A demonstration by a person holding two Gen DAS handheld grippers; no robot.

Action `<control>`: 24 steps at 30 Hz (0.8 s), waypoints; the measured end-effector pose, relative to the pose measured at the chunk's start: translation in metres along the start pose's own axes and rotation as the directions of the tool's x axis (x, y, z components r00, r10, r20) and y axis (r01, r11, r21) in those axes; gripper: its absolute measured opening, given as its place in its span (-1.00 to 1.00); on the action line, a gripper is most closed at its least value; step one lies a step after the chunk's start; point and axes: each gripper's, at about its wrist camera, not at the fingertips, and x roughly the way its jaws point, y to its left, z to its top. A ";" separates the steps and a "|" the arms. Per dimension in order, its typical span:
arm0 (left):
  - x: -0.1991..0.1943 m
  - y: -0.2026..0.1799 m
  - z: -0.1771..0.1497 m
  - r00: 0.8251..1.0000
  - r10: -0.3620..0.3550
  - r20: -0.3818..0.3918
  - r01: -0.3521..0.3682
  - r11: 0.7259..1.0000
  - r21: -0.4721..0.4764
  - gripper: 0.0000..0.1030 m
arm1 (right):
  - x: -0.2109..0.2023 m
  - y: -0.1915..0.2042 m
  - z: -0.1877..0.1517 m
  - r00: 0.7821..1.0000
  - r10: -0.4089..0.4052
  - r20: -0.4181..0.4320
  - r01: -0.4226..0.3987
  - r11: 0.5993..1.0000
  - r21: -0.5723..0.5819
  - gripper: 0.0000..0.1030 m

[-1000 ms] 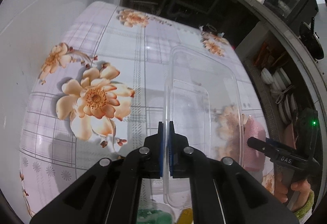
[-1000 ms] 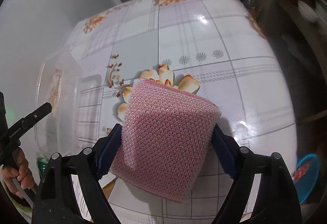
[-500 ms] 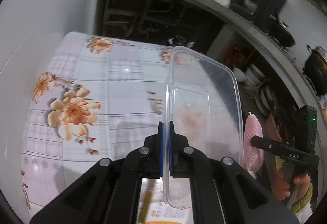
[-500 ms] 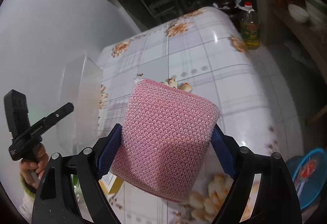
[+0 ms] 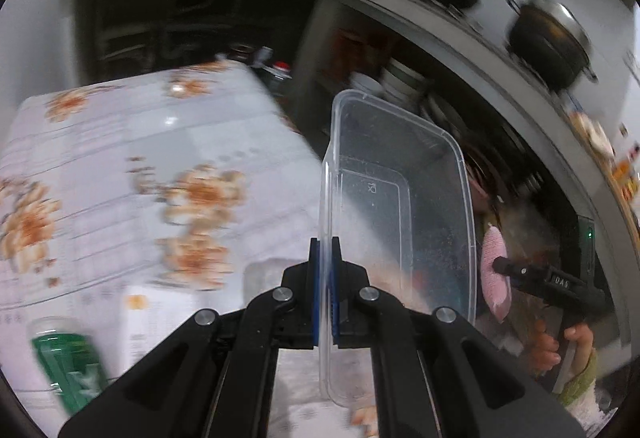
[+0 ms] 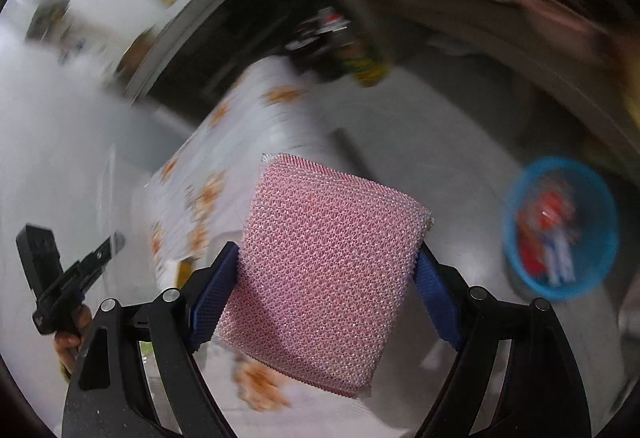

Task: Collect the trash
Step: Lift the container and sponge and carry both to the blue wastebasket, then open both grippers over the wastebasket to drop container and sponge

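My left gripper is shut on the rim of a clear plastic food container and holds it on edge in the air, past the right end of the flowered table. My right gripper is shut on a pink mesh scouring sponge, also lifted. The sponge and the right gripper show at the right of the left wrist view. The left gripper shows at the left of the right wrist view.
A blue basket holding red and white trash stands on the floor at the right. On the table lie a green packet and a white box. A dark pot sits on the counter; dishes are stacked on shelves below.
Both grippers have lifted further and swung right, away from the table, with container and sponge still held. The blue basket has come more fully into the right wrist view. Both views are motion-blurred.
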 end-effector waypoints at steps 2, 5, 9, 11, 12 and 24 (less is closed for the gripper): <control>0.020 -0.024 -0.003 0.999 -0.016 -0.038 0.018 0.999 0.043 -0.94 | -0.022 -0.042 -0.009 0.999 -0.029 0.035 0.026 0.995 0.098 0.55; 0.057 -0.066 -0.009 0.994 -0.028 -0.109 0.040 0.993 0.108 -0.94 | -0.042 -0.091 -0.023 0.996 -0.062 0.062 0.048 0.976 0.213 0.55; 0.103 -0.121 -0.017 0.981 -0.032 -0.190 0.066 0.982 0.174 -0.94 | -0.046 -0.145 -0.045 0.994 -0.091 0.067 0.063 0.938 0.342 0.56; 0.127 -0.146 -0.022 0.973 -0.028 -0.229 0.075 0.977 0.200 -0.93 | -0.043 -0.173 -0.055 0.994 -0.091 0.067 0.056 0.912 0.406 0.57; 0.138 -0.157 -0.024 0.968 -0.025 -0.249 0.080 0.973 0.214 -0.93 | -0.041 -0.185 -0.059 0.994 -0.085 0.068 0.048 0.902 0.429 0.57; 0.306 -0.274 -0.062 0.888 0.042 -0.458 0.109 0.948 0.299 -0.93 | 0.033 -0.326 -0.061 0.996 -0.029 0.082 -0.035 0.730 0.683 0.64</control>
